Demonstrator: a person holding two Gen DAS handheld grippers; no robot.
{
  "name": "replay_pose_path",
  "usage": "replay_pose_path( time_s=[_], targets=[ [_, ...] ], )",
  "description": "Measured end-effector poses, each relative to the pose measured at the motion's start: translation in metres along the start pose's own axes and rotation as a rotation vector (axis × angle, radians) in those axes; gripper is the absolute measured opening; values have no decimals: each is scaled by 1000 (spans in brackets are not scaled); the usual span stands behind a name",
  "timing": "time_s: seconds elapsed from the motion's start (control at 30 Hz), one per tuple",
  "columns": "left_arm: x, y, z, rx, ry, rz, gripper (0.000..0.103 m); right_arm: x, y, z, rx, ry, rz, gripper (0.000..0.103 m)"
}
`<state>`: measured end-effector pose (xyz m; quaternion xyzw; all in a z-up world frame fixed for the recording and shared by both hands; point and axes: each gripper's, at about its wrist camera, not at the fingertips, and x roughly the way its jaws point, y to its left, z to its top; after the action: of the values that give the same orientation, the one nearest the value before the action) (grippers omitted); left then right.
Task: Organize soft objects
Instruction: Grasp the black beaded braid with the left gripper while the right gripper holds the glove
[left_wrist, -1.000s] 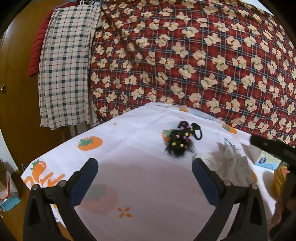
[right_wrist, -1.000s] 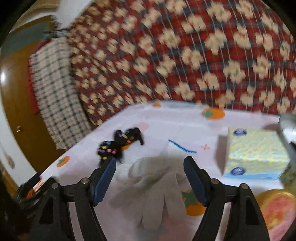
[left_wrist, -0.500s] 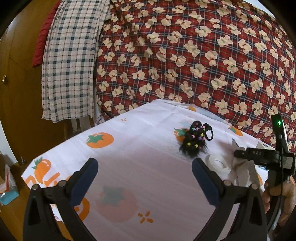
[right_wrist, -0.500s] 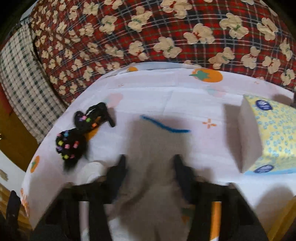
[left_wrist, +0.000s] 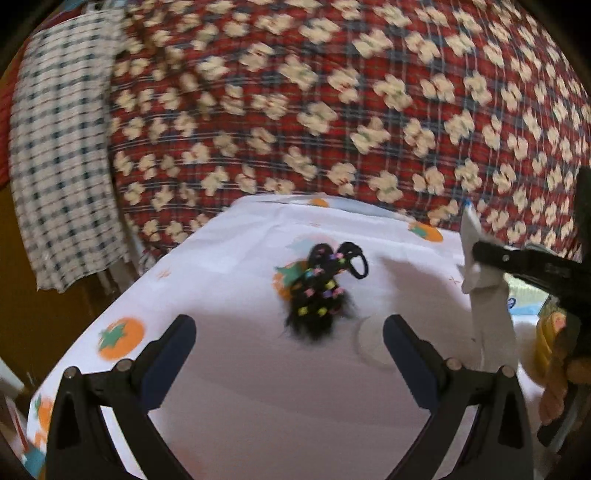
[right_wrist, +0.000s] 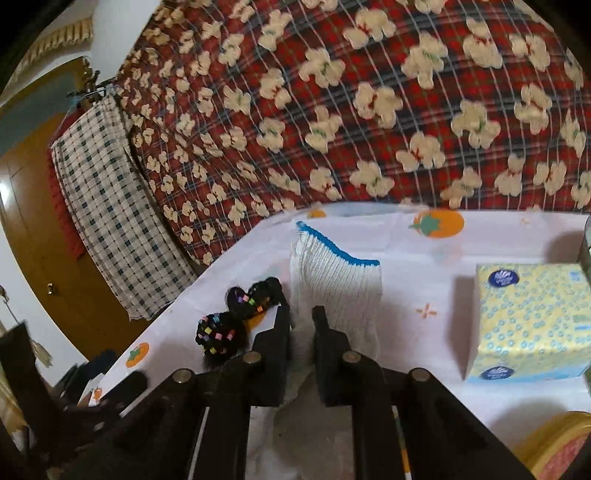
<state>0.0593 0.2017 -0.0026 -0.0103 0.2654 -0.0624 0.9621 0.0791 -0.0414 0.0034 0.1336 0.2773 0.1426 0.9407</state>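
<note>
A white knit glove (right_wrist: 340, 280) with a blue cuff hangs lifted off the table, cuff upward. My right gripper (right_wrist: 301, 312) is shut on it, its jaws closing tight with the pads pressing the cloth. In the left wrist view the same glove (left_wrist: 491, 314) dangles from that gripper (left_wrist: 480, 254) at the right. A black fuzzy hair-tie bundle (left_wrist: 317, 299) with coloured beads lies on the tomato-print tablecloth (left_wrist: 240, 369). It sits just beyond my left gripper (left_wrist: 289, 323), which stands open with nothing between its fingers. In the right wrist view the bundle (right_wrist: 236, 317) lies left of the glove.
A yellow and blue tissue box (right_wrist: 532, 321) stands at the right, with a round yellow container (right_wrist: 554, 443) near the front corner. A white ring (left_wrist: 369, 343) lies by the bundle. A red floral quilt (left_wrist: 295, 110) and a checked cloth (left_wrist: 59, 147) hang behind the table.
My right gripper has shut on the white glove and raised it off the table. The left gripper has shifted so the black bundle now sits centred ahead of its open fingers.
</note>
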Motion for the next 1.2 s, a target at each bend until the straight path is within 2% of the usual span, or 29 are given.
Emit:
replay_pose_path(
  time_s=[0.07, 0.13, 0.17, 0.27, 0.37, 0.43, 0.5, 0.7, 0.77, 0.97, 1.07, 1.1, 1.2],
  targets=[
    [14, -7, 11, -7, 27, -31, 100, -2, -3, 1, 26, 0, 16, 13],
    [28, -11, 20, -29, 48, -86, 87, -1, -5, 3, 32, 5, 15, 13],
    [35, -13, 23, -38, 67, -101, 85, -1, -6, 3, 35, 6, 7, 13],
    [64, -22, 32, -22, 141, -116, 79, -1, -11, 5, 52, 7, 2, 14],
    [94, -24, 37, -23, 213, -99, 61, -4, -13, 6, 50, -12, -14, 14],
    [109, -25, 34, -14, 250, -99, 33, -7, -13, 8, 48, -23, -12, 14],
    [122, -26, 27, 5, 301, -80, 32, -9, -13, 8, 49, -26, -5, 14],
    [109, -8, 30, -88, 239, -134, 25, -14, -12, 10, 51, -47, 1, 14],
    [94, 0, 29, -128, 177, -157, 25, -16, -12, 10, 52, -55, 2, 14],
    [31, 27, 18, -248, -43, -295, 25, -21, -10, 10, 56, -80, 26, 14],
    [6, 40, 14, -296, -109, -323, 24, -24, -7, 10, 51, -95, 54, 14],
    [-3, 44, 11, -310, -129, -326, 10, -25, -6, 10, 50, -99, 65, 14],
    [-18, 52, 4, -336, -140, -331, 7, -26, -5, 10, 61, -101, 104, 14]
  ],
)
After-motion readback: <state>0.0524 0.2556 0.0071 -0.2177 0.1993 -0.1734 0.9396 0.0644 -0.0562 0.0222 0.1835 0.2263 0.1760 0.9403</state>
